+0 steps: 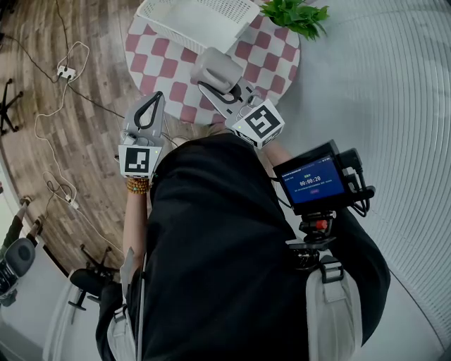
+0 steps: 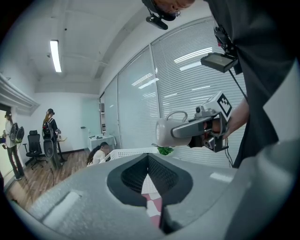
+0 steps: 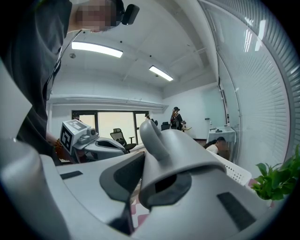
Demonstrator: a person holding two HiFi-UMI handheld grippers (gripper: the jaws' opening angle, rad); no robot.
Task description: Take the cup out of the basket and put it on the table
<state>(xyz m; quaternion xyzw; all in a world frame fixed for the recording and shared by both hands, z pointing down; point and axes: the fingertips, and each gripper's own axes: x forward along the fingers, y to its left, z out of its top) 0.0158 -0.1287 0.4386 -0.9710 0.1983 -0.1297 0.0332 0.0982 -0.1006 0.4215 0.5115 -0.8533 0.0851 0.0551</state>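
Holding grey cup [image 1: 215, 68] clamped in right gripper [image 1: 212, 86], just near of white basket [image 1: 168, 31], above checkered table [image 1: 169, 79], apparently ready for set-down; left gripper [image 1: 149, 104] jaws together, empty, parked left, out of the way.

Leafy green plant [image 1: 296, 15]; white cables [image 1: 41, 116] and power strip [image 1: 66, 72] on wooden floor [image 1: 35, 42]

The cup [image 1: 215, 67] is in the right claw [image 1: 209, 82] over the worktop [image 1: 163, 69]; the basket [image 1: 197, 21] lies beyond, plant [image 1: 296, 15] beyond-right, left claw [image 1: 156, 98] leftward.
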